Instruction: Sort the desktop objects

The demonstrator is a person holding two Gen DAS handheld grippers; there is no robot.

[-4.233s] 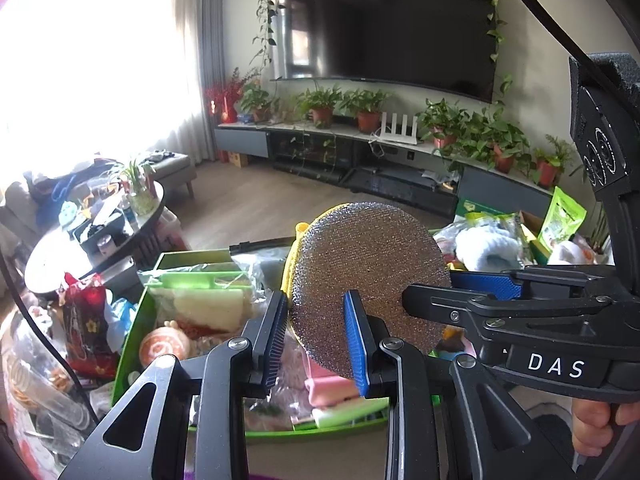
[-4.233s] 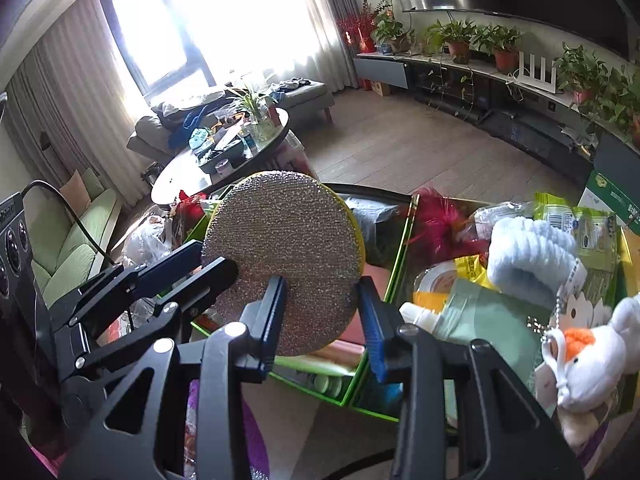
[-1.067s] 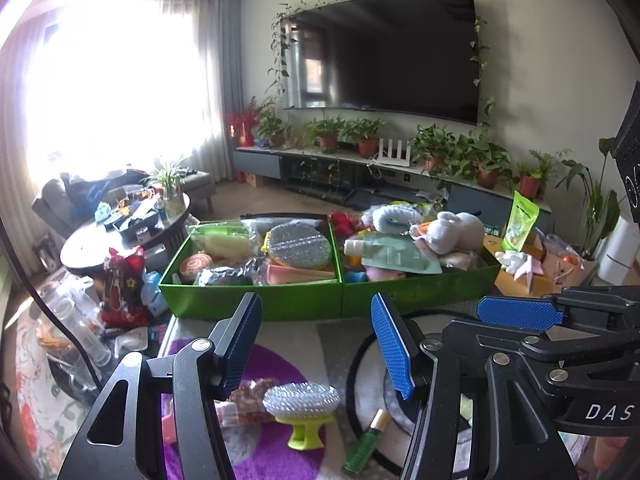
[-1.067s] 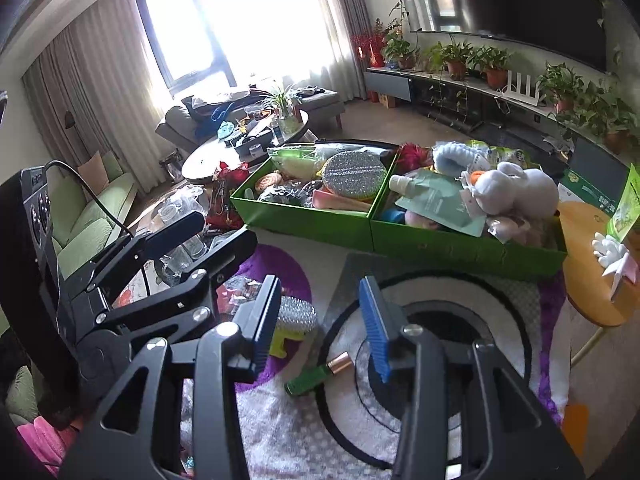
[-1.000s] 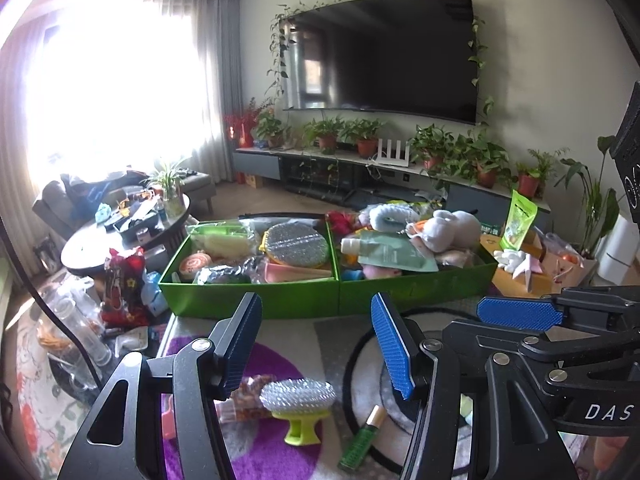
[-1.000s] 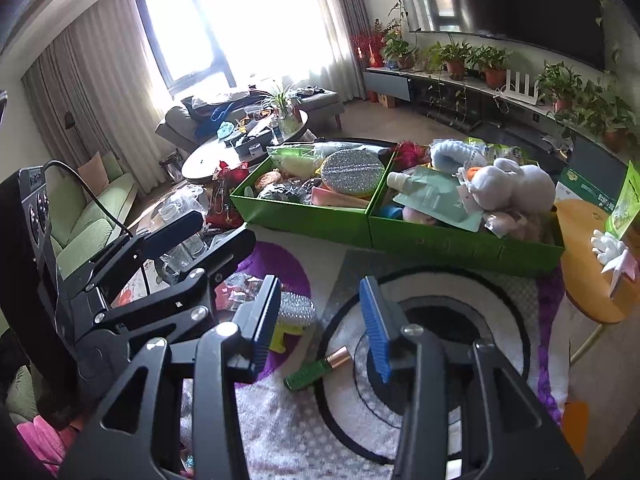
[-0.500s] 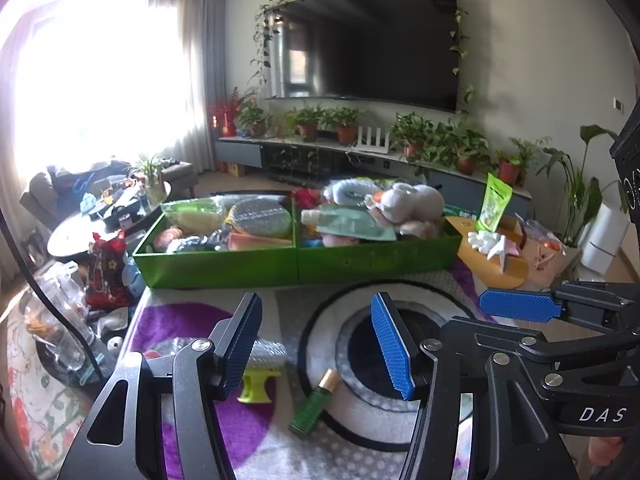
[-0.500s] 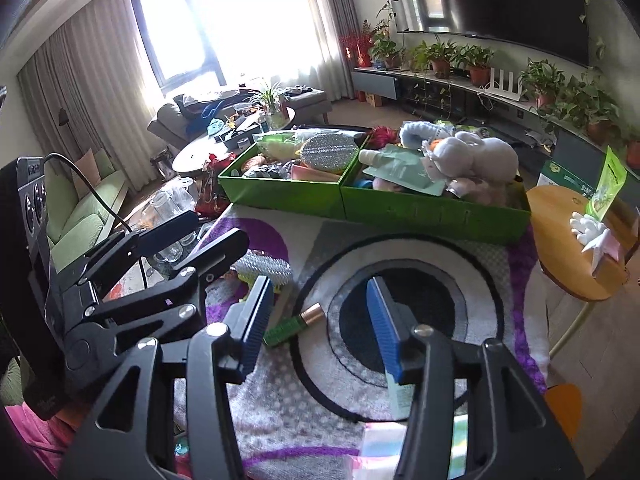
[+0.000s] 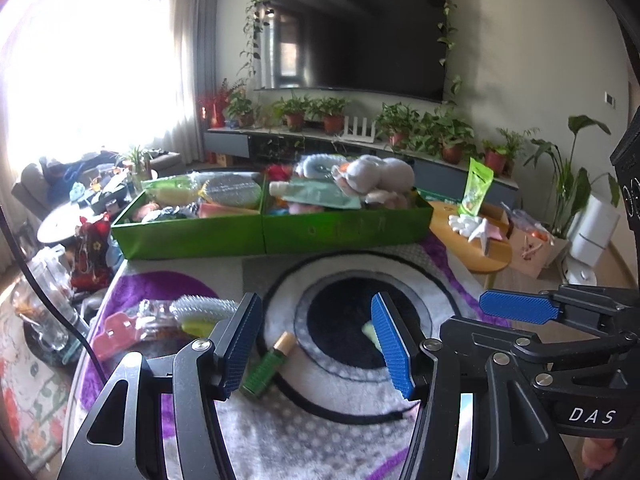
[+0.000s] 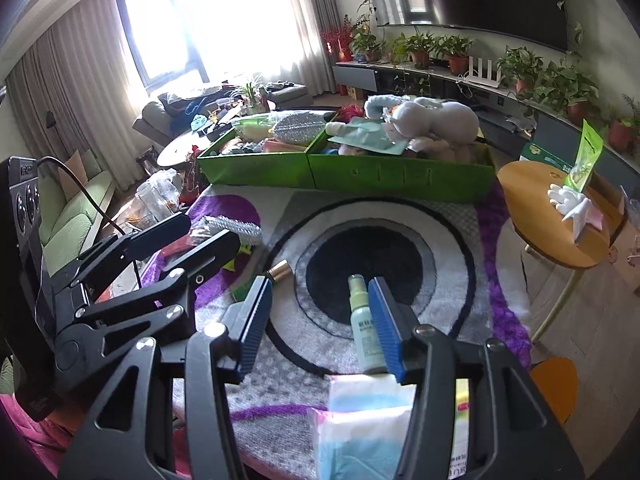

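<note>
Nearest the right hand-held gripper [image 10: 318, 326], a tissue pack [image 10: 360, 424] lies at the worktop's edge, and just past it one pale-green spray bottle [image 10: 362, 330] rests on the rug's dark centre, close against the right blue pad; the jaws are opening, empty, with the bottle only partly between them. The left hand-held gripper [image 9: 316, 344] hangs moderately open and holds nothing, above one dark-green bottle with a gold cap [image 9: 268, 364] lying near its left pad. The likely slip: the spray bottle sits off-centre, so closing jaws could nudge or roll it rather than clamp it, and the two tools work close enough to knock together. Further left lie one spiky brush with a yellow-green handle [image 9: 204, 310] and a red clip [image 9: 116, 334] beside a crinkled wrapper. At the far edge stand two green bins [image 9: 264, 236], both heaped, where a tossed item might slide off.
</note>
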